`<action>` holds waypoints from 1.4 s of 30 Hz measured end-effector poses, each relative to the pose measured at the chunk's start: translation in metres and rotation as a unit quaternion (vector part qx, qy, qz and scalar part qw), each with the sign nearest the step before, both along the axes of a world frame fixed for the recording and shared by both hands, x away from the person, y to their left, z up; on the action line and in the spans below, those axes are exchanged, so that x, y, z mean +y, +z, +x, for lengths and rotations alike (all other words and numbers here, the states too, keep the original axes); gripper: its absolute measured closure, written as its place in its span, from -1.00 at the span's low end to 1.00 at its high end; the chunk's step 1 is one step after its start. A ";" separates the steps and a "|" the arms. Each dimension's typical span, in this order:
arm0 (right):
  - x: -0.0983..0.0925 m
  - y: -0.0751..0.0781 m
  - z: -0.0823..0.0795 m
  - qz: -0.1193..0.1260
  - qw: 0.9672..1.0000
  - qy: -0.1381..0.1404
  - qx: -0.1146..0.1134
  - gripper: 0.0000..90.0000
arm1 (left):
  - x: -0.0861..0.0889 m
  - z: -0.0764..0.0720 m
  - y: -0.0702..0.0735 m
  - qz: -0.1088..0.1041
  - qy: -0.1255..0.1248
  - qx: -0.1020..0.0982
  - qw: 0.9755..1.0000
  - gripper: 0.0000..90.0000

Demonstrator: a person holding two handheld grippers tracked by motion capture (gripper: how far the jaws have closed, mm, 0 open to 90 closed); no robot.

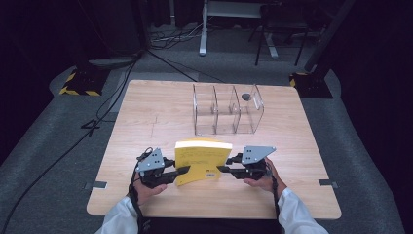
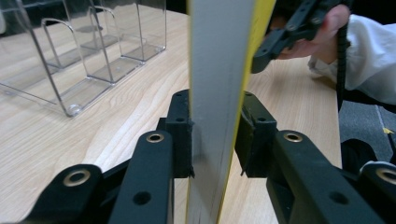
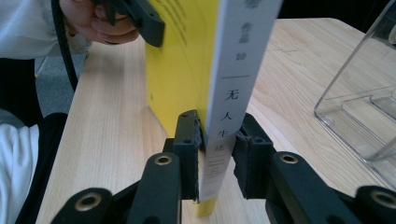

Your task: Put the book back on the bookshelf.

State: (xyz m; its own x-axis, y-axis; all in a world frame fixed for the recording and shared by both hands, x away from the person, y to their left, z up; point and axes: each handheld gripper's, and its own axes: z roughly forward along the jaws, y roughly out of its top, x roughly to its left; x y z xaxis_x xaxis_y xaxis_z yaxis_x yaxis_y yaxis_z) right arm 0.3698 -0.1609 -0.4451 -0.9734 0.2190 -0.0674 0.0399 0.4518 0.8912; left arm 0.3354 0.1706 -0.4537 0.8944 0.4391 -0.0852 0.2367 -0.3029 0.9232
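Observation:
A yellow book (image 1: 200, 161) stands upright near the table's front edge, held from both sides. My left gripper (image 1: 181, 170) is shut on its page edge (image 2: 219, 93), jaws pressed against both covers. My right gripper (image 1: 223, 169) is shut on the white spine (image 3: 231, 93), which carries printed characters. The yellow cover (image 3: 180, 70) faces the person. A clear acrylic organizer (image 1: 226, 109) with three upright compartments stands behind the book, apart from it. In the left gripper view the right gripper (image 2: 266, 46) shows beyond the book; in the right gripper view the left gripper (image 3: 149, 23) shows the same way.
The wooden table (image 1: 146, 122) has bare surface to the left and right of the book. A small dark round object (image 1: 245, 96) lies in the organizer's right compartment. Cables and stand bases sit on the grey floor beyond the table.

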 end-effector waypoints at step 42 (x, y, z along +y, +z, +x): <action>-0.046 -0.001 -0.043 0.004 0.999 -0.039 -0.023 0.68 | -0.050 0.014 -0.003 0.065 -0.068 -0.014 0.995 0.39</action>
State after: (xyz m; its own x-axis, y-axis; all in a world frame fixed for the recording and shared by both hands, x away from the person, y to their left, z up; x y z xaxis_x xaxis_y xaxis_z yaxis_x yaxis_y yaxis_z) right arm 0.3269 -0.2072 -0.4457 -0.9494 0.2945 -0.1093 0.0340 0.4423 0.8962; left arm 0.3495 0.1205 -0.4572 0.9476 0.3193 -0.0101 0.1601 -0.4473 0.8799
